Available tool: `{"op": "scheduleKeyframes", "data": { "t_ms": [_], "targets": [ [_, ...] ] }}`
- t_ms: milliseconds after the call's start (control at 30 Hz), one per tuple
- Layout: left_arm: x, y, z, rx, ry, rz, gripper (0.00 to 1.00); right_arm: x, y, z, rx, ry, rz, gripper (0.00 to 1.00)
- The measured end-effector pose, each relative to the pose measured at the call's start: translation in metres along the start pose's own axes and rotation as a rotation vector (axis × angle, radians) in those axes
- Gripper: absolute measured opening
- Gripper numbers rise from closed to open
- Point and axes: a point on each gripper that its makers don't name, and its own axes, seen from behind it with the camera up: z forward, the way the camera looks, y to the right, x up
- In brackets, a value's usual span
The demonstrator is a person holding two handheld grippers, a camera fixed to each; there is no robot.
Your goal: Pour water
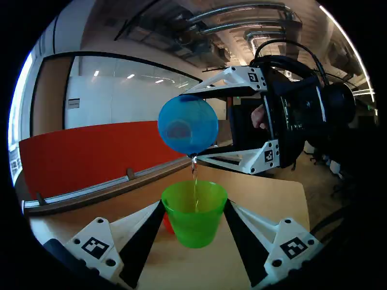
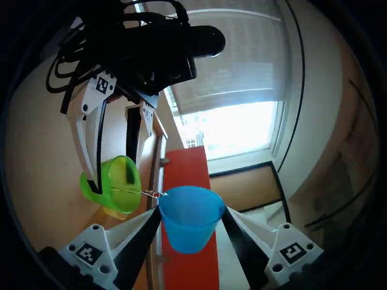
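Two cups in play, pour was mid-stream. Right gripper (image 2: 191, 212) was clamped on the blue cup (image 2: 189, 220), a finger pressed on each wall, and the cup was tipped on its side. Left gripper (image 1: 193, 205) was clamped on the green cup (image 1: 194, 215), which sat upright at the wooden tabletop (image 1: 271, 193). Couldn't tell whether it stood on the table or hung just over it.

A thin water stream (image 1: 195, 176) ran from the blue lip into the green mouth.

My read on doing it well:
- Fix the tilt and add angle slowly as the blue cup empties.
- Park the lip over the middle of the green mouth. A stream that thin would likely cling and dribble down the blue wall if the angle eased off.
- Hold the green cup level with no extra squeeze. These looked like thin plastic and would probably flex.

Geometry:
- Left gripper view: blue cup sat at 12 o'clock of the green cup, near but apart. The right gripper reached in from 3 o'clock.
- Right gripper view: green cup lay at 10 o'clock of the blue cup, rims apart, with the left gripper's fingers coming in from 12 o'clock.

Fill level wasn't readable.
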Motion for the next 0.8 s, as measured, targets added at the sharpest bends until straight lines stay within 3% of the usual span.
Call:
{"op": "scheduleKeyframes", "data": {
  "t_ms": [800],
  "targets": [
    [0.0022,0.0011,0.0003,0.001,0.000,0.012,0.86,0.0045,0.0030,-0.0002,-0.010,0.000,-0.079,0.91]
  ]
}}
